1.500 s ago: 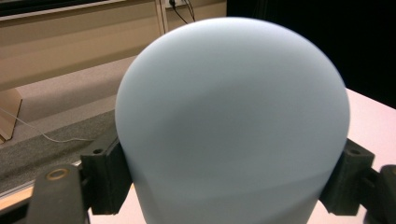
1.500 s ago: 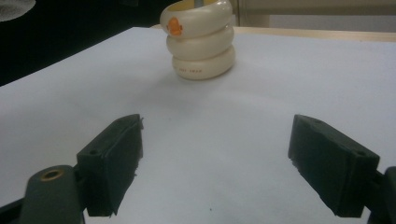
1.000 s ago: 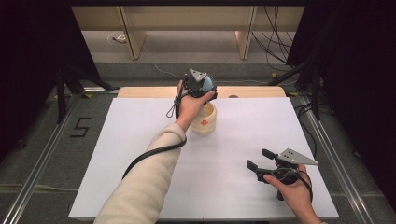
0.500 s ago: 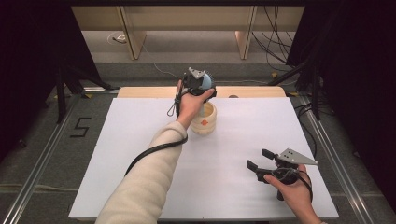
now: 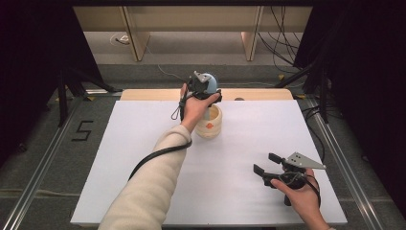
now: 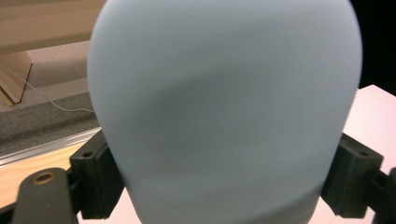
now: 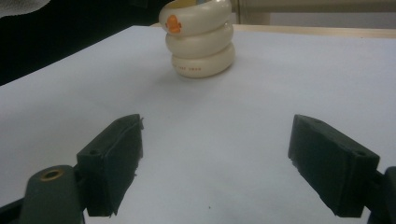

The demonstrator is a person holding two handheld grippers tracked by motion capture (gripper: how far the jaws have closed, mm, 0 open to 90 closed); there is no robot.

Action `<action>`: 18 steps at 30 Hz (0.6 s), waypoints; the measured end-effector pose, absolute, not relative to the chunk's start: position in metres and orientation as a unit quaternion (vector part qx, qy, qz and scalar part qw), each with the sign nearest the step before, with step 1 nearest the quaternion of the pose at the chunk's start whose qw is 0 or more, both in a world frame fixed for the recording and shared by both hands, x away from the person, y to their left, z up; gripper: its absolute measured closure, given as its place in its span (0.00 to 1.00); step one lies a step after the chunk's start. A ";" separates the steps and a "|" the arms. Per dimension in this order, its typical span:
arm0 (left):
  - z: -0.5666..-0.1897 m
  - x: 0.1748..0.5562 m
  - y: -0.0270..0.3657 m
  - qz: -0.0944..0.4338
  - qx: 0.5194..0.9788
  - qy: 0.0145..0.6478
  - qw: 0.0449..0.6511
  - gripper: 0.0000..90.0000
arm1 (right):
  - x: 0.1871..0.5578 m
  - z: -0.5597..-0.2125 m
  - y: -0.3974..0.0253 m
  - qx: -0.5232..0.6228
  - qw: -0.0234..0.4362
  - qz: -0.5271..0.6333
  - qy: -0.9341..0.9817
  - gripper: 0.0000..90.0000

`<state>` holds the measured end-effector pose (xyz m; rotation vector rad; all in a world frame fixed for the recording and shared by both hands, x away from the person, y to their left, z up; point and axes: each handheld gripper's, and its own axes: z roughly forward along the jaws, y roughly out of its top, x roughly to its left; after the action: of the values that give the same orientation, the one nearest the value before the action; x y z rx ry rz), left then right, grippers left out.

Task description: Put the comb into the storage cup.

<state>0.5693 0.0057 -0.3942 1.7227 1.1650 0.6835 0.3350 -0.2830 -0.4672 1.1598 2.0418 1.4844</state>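
A cream ribbed cup (image 5: 209, 123) with an orange mark stands on the white table toward the back middle; the right gripper view has the cup (image 7: 198, 39) ahead, some way off. My left gripper (image 5: 207, 85) is held up above and behind the cup, shut on a pale blue rounded object (image 5: 208, 81). In the left gripper view that blue object (image 6: 224, 102) sits clamped between both black jaws. My right gripper (image 5: 266, 164) hovers low at the front right, open with nothing between its pads (image 7: 116, 158), pointing left toward the cup.
The white table top (image 5: 119, 158) ends in a wooden strip (image 5: 143, 95) at the back. Beyond it are wooden frame legs (image 5: 136, 33) and cables on a grey floor. Metal rails (image 5: 43, 158) run along both sides, with a "5" mark at the left.
My left gripper has lifted slightly higher and back with the blue object. The right gripper has stayed put.
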 end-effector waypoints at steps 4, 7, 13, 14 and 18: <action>-0.394 0.569 0.006 0.277 0.700 0.471 0.459 0.13 | 0.335 -0.467 -0.283 0.410 0.181 0.525 0.724 0.21; -0.394 0.567 0.006 0.274 0.702 0.468 0.462 0.09 | 0.335 -0.467 -0.283 0.410 0.181 0.525 0.723 0.21; -0.394 0.567 0.006 0.271 0.707 0.465 0.459 0.05 | 0.335 -0.467 -0.283 0.410 0.180 0.525 0.724 0.21; -0.394 0.567 0.006 0.272 0.706 0.465 0.459 0.04 | 0.335 -0.467 -0.283 0.410 0.181 0.525 0.724 0.21; -0.392 0.566 0.007 0.273 0.706 0.464 0.461 0.03 | 0.335 -0.467 -0.283 0.411 0.180 0.525 0.723 0.21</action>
<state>0.5656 0.0072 -0.3924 1.7366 1.1416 0.6723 0.3352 -0.2830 -0.4673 1.1608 2.0433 1.4841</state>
